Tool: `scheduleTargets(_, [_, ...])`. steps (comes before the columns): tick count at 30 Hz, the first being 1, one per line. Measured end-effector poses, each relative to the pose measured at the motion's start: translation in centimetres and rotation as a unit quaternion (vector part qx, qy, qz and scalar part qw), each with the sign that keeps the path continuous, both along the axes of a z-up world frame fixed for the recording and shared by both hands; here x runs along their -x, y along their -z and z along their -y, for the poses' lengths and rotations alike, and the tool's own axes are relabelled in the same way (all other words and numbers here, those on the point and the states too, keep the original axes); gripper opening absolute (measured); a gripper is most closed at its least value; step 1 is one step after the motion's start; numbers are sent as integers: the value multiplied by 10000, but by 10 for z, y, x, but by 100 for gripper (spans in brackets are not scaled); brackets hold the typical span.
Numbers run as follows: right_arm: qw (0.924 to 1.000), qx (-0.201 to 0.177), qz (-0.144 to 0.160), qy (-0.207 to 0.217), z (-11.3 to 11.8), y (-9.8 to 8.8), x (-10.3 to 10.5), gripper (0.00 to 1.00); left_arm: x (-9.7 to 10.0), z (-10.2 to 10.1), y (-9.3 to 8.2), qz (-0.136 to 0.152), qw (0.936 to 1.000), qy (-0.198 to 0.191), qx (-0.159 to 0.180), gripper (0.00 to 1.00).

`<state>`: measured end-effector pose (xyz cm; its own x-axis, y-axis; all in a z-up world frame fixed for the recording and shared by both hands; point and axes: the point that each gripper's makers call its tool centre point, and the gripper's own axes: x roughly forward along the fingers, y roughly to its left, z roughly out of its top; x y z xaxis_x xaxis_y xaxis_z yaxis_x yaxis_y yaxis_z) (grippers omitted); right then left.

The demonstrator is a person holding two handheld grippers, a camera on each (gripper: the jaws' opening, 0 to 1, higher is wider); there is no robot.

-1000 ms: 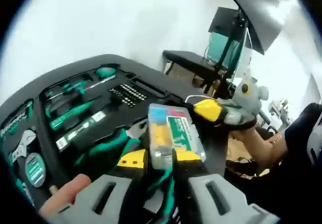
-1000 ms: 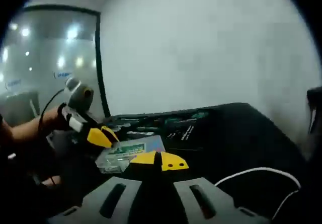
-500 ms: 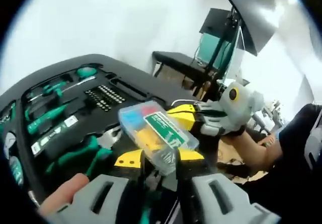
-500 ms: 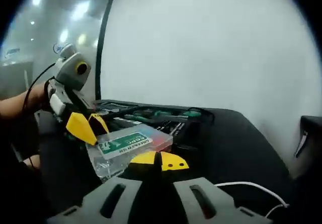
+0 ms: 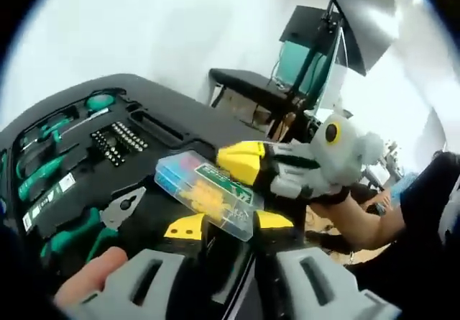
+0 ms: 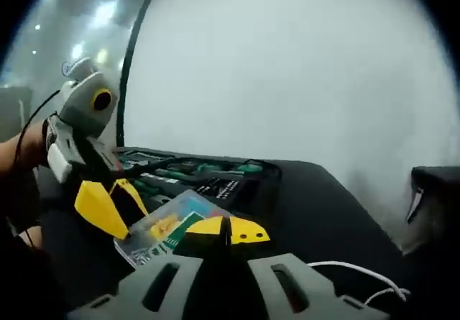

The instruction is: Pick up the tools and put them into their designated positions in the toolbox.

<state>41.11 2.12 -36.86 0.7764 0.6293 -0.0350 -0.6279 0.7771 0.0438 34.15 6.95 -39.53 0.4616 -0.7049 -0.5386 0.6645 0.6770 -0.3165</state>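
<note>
In the left gripper view my left gripper (image 5: 230, 224) is shut on a clear plastic box (image 5: 203, 193) with yellow and blue parts inside and a green label. The box lies tilted across the jaws, above the open black toolbox (image 5: 154, 122). My right gripper (image 5: 243, 160) comes in from the right, its yellow tips together against the box's far edge. In the right gripper view my right gripper (image 6: 226, 229) is shut with nothing between its jaws, and the box (image 6: 167, 226) sits just behind it. The left gripper (image 6: 115, 201) holds the box from the left.
The toolbox tray holds green-handled pliers (image 5: 100, 219), screwdrivers (image 5: 43, 170) and a bit set (image 5: 118, 140). A finger (image 5: 93, 280) shows beside my left jaw. A white cable (image 6: 359, 268) lies on the black table (image 6: 323, 198). Behind are a desk and monitor (image 5: 309, 61).
The box has tipped from upright to lying slantwise across the left jaws. The right gripper has come closer and now meets the box's far edge. Both views shifted with the hands.
</note>
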Motion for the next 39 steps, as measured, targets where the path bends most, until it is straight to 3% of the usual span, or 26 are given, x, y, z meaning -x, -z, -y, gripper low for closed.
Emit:
scheduleTargets(5, [9984, -389, 17, 399, 19, -11, -14, 0, 2, 0, 2, -78, 9999, -102, 37, 24])
scheduleTargets(12, [9976, -617, -56, 315, 9, -17, -15, 0, 8, 1, 2, -95, 9996, -277, -18, 21])
scheduleTargets(14, [9974, -632, 59, 334, 9, -24, -22, 0, 10, -2, -6, 393, 9989, -22, -272, 18])
scheduleTargets(15, [9954, -930, -31, 210, 6, -33, -22, 0, 6, -12, -15, 593, 9969, -169, -488, 12])
scheduleTargets(16, [9935, -1126, -188, 34, 1, -37, -17, 0, 4, -21, -19, 761, 9942, -113, -753, 9])
scheduleTargets(17, [9913, -1241, -382, -193, -5, -40, -10, 0, -7, -35, -29, 1184, 9863, -112, -1141, 6])
scheduleTargets(19, [9839, -1377, -856, -756, -20, -43, 12, 0, -16, -47, -38, 1390, 9794, -85, -1464, 5])
scheduleTargets(21, [9820, -1041, -1023, -1195, -32, -37, 39, 0, -21, -41, -49, 1575, 9770, 82, -1439, 4])
scheduleTargets(22, [9822, -793, -1018, -1361, -38, -31, 49, 0, -24, -33, -49, 1466, 9803, 91, -1319, 4])
scheduleTargets(23, [9818, -533, -1000, -1526, -44, -24, 58, 0, -24, -26, -45, 1454, 9790, 286, -1398, 3])
scheduleTargets(24, [9818, -90, -909, -1668, -52, -13, 68, 0, -28, -20, -36, 1569, 9724, 497, -1656, 3])
scheduleTargets(26, [9832, 524, -257, -1727, -62, -8, 75, 0, -35, -15, -21, 1700, 9604, 777, -2067, 3])
scheduleTargets(28, [9776, 1059, 138, -1812, -71, 2, 83, 0, -32, -5, -8, 1510, 9637, 993, -1967, 3])
scheduleTargets(29, [9737, 1310, 92, -1860, -73, 10, 85, 0, -34, 1, -12, 1609, 9653, 1051, -1770, 2])
scheduleTargets(30, [9765, 1230, 307, -1742, -74, 5, 81, 0, -34, 7, -15, 1672, 9667, 1102, -1595, 2])
scheduleTargets(31, [9780, 1223, 277, -1664, -74, 3, 80, 0, -34, 7, -10, 1614, 9641, 1114, -1791, 1])
scheduleTargets(32, [9771, 1385, 81, -1611, -72, 7, 78, 0, -34, 10, -10, 1772, 9581, 1262, -1861, 1])
scheduleTargets(34, [9680, 1856, 243, -1673, -70, 10, 78, 0, -34, 14, -9, 1673, 9604, 1265, -1832, 0])
scheduleTargets(39, [9581, 2298, 419, -1656, -74, 11, 77, 0, -35, 14, -7, 1663, 9660, 1286, -1505, 0])
